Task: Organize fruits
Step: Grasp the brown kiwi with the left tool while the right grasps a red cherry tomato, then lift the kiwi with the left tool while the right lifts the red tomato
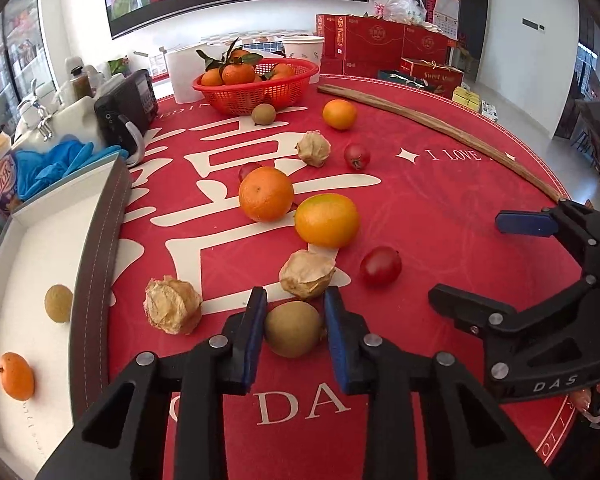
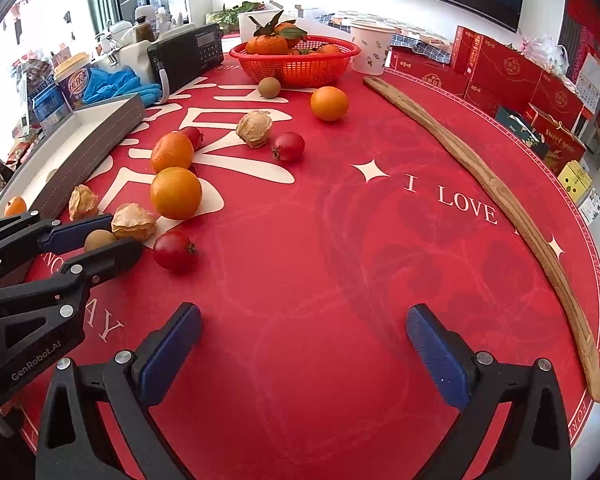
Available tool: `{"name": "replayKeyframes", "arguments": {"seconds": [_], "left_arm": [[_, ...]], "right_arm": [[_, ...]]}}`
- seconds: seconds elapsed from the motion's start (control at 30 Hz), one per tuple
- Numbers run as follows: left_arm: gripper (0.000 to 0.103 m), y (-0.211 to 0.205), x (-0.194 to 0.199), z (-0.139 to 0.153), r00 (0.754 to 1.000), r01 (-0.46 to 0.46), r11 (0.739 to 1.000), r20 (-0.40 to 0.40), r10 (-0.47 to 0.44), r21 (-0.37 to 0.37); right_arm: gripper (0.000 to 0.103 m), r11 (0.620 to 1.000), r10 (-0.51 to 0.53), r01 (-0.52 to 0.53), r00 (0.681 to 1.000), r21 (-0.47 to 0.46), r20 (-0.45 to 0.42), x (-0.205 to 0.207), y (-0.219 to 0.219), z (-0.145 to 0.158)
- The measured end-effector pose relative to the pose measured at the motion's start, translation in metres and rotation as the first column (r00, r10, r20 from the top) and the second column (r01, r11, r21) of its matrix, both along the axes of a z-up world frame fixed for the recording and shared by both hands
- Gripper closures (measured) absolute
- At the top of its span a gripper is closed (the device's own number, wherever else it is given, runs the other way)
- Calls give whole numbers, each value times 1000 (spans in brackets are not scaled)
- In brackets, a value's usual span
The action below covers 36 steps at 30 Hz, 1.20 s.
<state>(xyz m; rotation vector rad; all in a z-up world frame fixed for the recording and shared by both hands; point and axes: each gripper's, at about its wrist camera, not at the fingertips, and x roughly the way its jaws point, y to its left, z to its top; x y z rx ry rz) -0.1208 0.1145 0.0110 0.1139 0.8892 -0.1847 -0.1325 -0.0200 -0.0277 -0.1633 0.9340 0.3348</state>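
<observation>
The left gripper (image 1: 294, 330) is clamping a brown kiwi (image 1: 293, 328) between its blue pads on the near part of the red tablecloth (image 1: 440, 208), just right of the tray. The right gripper (image 2: 302, 354) is hanging released, its jaws standing wide over bare cloth with nothing between them.

Loose on the cloth, four kinds of fruit are lying. Three oranges: two touching in the middle (image 1: 266, 194) (image 1: 326, 221) and one farther off (image 1: 339, 114). Three papery husked fruits: one just left of the held kiwi (image 1: 173, 310), one just beyond it (image 1: 307, 275), one farther away (image 1: 313, 148). Three small red fruits: one near right (image 1: 380, 266), one far (image 1: 357, 156), one half hidden behind the left orange (image 1: 247, 170). A second kiwi (image 1: 263, 113) is sitting against the red basket (image 1: 256, 84), which is holding leafy tangerines; their count I cannot tell.

The white tray (image 1: 28, 264) on the left is holding two fruits: a small brown one (image 1: 58, 303) and a small orange one (image 1: 16, 376). A long wooden stick (image 2: 500, 204) is lying along the right side.
</observation>
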Motion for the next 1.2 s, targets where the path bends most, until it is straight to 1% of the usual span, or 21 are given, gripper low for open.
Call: {"name": "replayKeyframes", "arguments": {"seconds": [0.1,0.17,0.2,0.23,0.27,0.3,0.33,0.37,0.4,0.43,0.5,0.6,0.7,0.77,0.83,0.9,0.97,1.07,1.2], "left_arm": [[71,10,-7,1,1000,-28,999,-6,28,-32],[71,19,-9,0,998,-65,997,-5,65,-32],[71,24,-11,0,997,-77,996,-7,77,-41],[71,28,-12,1,996,-88,995,-10,88,-52],[71,31,-14,1,995,-96,994,-11,96,-60],[71,34,-15,1,995,-104,992,-11,103,-66],[71,35,-16,1,994,-112,991,-10,111,-69],[71,35,-16,1,993,-118,990,-10,117,-75],[71,36,-17,1,992,-125,988,-8,125,-86],[71,37,-17,2,991,-135,986,-4,135,-97],[71,39,-17,8,988,-150,982,14,153,-117],[71,35,-12,23,980,-171,978,78,181,-117],[71,33,-2,37,967,-194,972,144,212,-131],[71,35,-1,38,958,-207,969,172,229,-137],[71,38,-1,34,955,-224,966,167,244,-130],[71,43,2,28,960,-227,963,134,246,-145],[71,48,4,24,961,-233,960,110,252,-157],[71,53,5,21,958,-253,955,95,270,-157],[71,51,2,22,956,-254,956,112,272,-149]], "right_arm": [[0,998,62,-62,998,3,-4,4,16,1],[0,995,100,-100,995,2,-6,8,29,2],[2,994,111,-111,994,-1,-4,9,34,1],[8,993,121,-121,993,-8,4,11,39,2],[16,991,137,-137,991,-4,9,12,45,4],[21,989,150,-150,989,-4,13,13,50,5],[33,987,159,-159,987,-2,19,14,53,6],[52,986,164,-164,986,1,26,15,57,7],[65,985,174,-174,984,10,36,15,58,9],[81,986,166,-166,985,17,39,15,58,9],[81,988,134,-136,991,74,29,17,48,10],[81,984,56,-56,998,169,3,26,24,12],[81,979,-25,19,999,201,28,31,4,18],[81,973,-55,43,998,227,45,32,-5,23],[81,968,-69,53,996,244,59,32,-8,27],[81,965,-68,50,996,259,60,32,-9,29],[81,964,-66,49,996,261,55,33,-7,28],[81,963,-63,51,997,264,39,35,-6,26],[81,963,-66,56,997,265,31,36,-6,23]]}}
